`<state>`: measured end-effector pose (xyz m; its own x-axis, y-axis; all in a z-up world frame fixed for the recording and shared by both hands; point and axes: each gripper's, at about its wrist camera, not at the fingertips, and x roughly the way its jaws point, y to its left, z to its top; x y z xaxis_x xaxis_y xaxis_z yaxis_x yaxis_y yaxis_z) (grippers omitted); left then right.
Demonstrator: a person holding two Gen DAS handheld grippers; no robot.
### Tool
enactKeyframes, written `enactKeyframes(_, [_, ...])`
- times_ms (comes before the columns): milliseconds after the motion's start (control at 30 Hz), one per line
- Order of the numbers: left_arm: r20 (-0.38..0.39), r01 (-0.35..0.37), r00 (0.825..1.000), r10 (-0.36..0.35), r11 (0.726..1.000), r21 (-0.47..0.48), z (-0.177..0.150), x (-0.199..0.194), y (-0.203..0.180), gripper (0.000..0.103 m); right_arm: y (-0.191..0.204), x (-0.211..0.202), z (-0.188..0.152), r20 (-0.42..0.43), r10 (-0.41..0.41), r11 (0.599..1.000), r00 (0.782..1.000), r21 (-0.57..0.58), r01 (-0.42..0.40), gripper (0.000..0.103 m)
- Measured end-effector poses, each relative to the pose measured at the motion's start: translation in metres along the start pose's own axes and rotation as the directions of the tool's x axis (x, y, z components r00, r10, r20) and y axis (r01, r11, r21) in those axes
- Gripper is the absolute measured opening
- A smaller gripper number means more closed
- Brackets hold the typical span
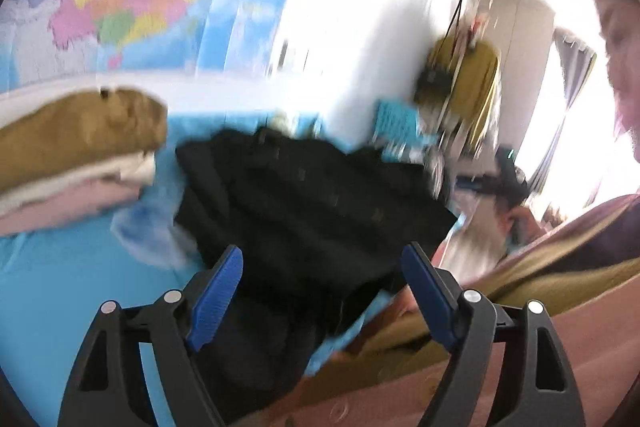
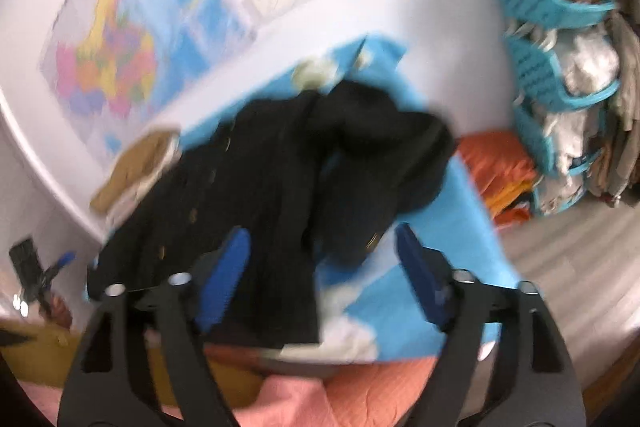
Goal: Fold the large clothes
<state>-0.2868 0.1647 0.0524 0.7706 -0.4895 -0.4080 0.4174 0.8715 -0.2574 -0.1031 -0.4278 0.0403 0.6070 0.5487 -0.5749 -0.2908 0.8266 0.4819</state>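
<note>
A black garment (image 1: 312, 195) with small gold buttons lies crumpled on a bright blue sheet (image 1: 60, 287). My left gripper (image 1: 322, 255) hovers over its near edge, open, with nothing pinched between the blue pads. In the right wrist view the same black garment (image 2: 272, 167) spreads across the blue sheet (image 2: 460, 227), one part bunched at the far right. My right gripper (image 2: 322, 233) hangs above its near part, open and not holding anything. Both views are motion-blurred.
A stack of folded clothes (image 1: 72, 147), tan on top, sits left of the garment. Blue baskets (image 2: 532, 39) stuffed with laundry and an orange cloth (image 2: 500, 167) stand at right. A map (image 2: 112, 67) hangs on the wall. Pink bedding (image 2: 360, 395) lies along the near edge. A person (image 1: 616, 39) is at right.
</note>
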Motion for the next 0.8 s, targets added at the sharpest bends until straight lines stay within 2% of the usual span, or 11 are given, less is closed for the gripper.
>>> enactKeyframes(67, [-0.007, -0.046, 0.999, 0.046, 0.999, -0.003, 0.012, 0.009, 0.004, 0.082, -0.017, 0.009, 0.014, 0.017, -0.076, 0.996, 0.997, 0.050, 0.075, 0.094])
enactKeyframes(233, [-0.070, -0.064, 0.996, 0.063, 0.998, -0.005, 0.031, 0.057, 0.010, 0.082, -0.054, 0.070, 0.033, -0.077, -0.112, 0.979, 0.991, 0.160, 0.123, 0.093])
enactKeyframes(267, [-0.080, -0.052, 0.995, 0.052, 0.999, 0.005, 0.035, 0.067, 0.009, 0.082, -0.060, 0.078, 0.034, -0.087, -0.110, 0.977, 0.990, 0.175, 0.123, 0.086])
enactKeyframes(300, [-0.088, -0.045, 0.995, 0.046, 0.999, 0.016, 0.039, 0.077, 0.008, 0.082, -0.066, 0.088, 0.037, -0.095, -0.085, 0.976, 0.992, 0.194, 0.102, 0.065])
enactKeyframes(333, [-0.093, -0.038, 0.995, 0.040, 0.999, 0.024, 0.042, 0.084, 0.010, 0.082, -0.070, 0.093, 0.037, -0.104, -0.050, 0.977, 0.993, 0.203, 0.071, 0.052])
enactKeyframes(367, [-0.098, -0.024, 0.995, 0.027, 0.999, 0.034, 0.046, 0.093, 0.011, 0.082, -0.072, 0.097, 0.040, -0.110, -0.029, 0.977, 0.993, 0.205, 0.051, 0.026])
enactKeyframes(400, [-0.104, -0.014, 0.994, 0.019, 0.999, 0.043, 0.051, 0.101, 0.011, 0.082, -0.072, 0.098, 0.046, -0.106, -0.044, 0.980, 0.993, 0.188, 0.063, 0.012])
enactKeyframes(467, [-0.111, -0.004, 0.994, 0.011, 0.998, 0.058, 0.061, 0.115, 0.012, 0.082, -0.067, 0.090, 0.058, -0.084, -0.057, 0.985, 0.995, 0.159, 0.070, 0.010])
enactKeyframes(600, [-0.117, 0.040, 0.993, -0.032, 0.997, 0.071, 0.082, 0.141, 0.018, 0.082, -0.038, 0.054, 0.115, 0.044, -0.130, 0.990, 0.990, 0.060, 0.128, 0.008])
enactKeyframes(700, [-0.135, 0.066, 0.989, -0.058, 0.996, 0.058, 0.093, 0.165, 0.025, 0.082, 0.003, 0.020, 0.167, 0.169, -0.173, 0.982, 0.970, -0.053, 0.184, 0.008])
enactKeyframes(800, [-0.156, 0.099, 0.983, -0.093, 0.995, 0.026, 0.099, 0.185, 0.033, 0.082, 0.051, 0.012, 0.198, 0.205, -0.131, 0.972, 0.970, -0.166, 0.166, 0.008])
